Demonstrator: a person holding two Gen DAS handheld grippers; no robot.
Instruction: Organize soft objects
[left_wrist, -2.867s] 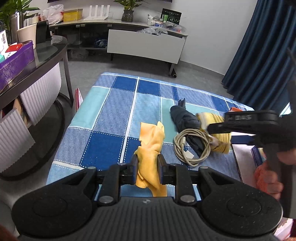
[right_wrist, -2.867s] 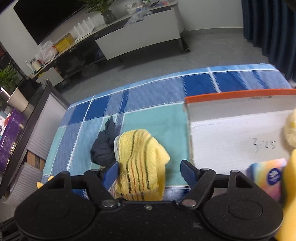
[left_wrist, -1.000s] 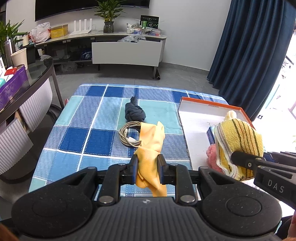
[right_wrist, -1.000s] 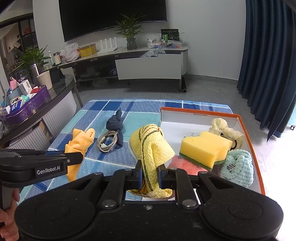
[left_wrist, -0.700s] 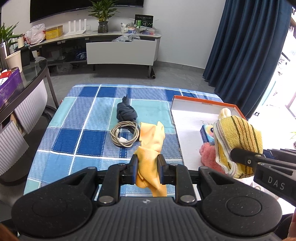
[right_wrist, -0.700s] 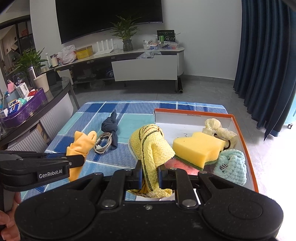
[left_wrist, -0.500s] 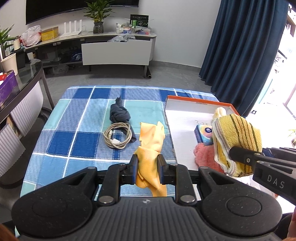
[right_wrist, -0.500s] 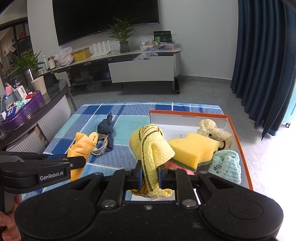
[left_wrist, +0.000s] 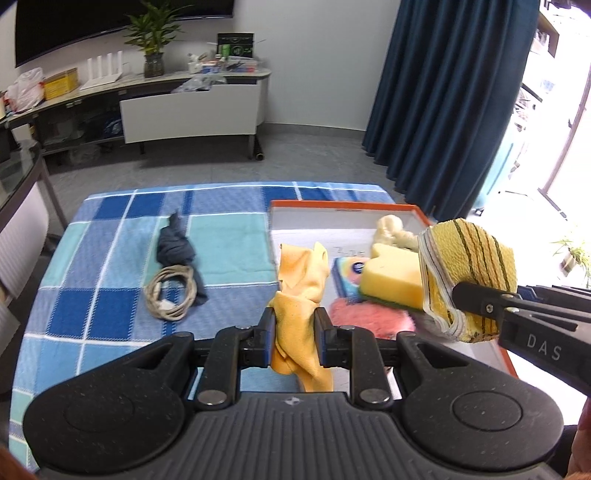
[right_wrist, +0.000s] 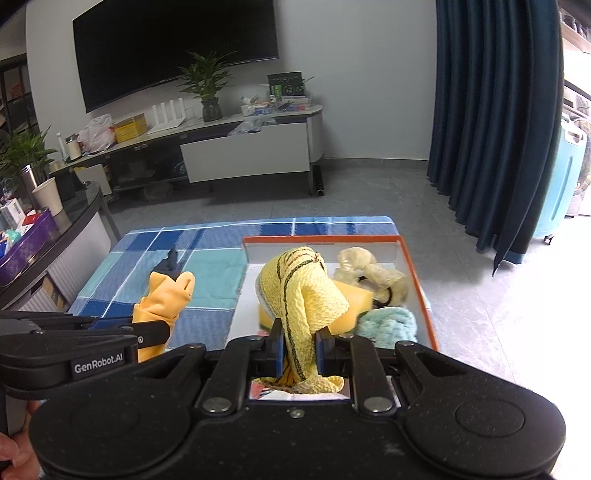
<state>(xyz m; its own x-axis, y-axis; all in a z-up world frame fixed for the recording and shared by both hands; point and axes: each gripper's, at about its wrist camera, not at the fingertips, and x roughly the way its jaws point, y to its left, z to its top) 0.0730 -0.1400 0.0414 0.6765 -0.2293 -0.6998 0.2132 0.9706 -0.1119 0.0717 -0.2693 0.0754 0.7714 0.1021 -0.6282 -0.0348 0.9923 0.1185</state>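
Hanging above the tray (right_wrist: 419, 280), the right gripper (right_wrist: 298, 345) is pinching the striped towel (right_wrist: 301, 291), jaws closed tight on it. Beside it, the left gripper (left_wrist: 294, 330) is clamping the orange cloth (left_wrist: 301, 280) over the tray's left edge. The towel is dangling right over the sponge (left_wrist: 391, 275), so the right one looks nearer a drop.

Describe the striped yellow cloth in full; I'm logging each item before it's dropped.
The striped yellow cloth is a nubbly, terry-like knit, pale yellow with thin dark stripes and a whitish hemmed edge. It is bunched and folded, pinched by the shut right gripper, its top flopping over and its tail hanging below. It is held above the orange-rimmed box, over the sponge.
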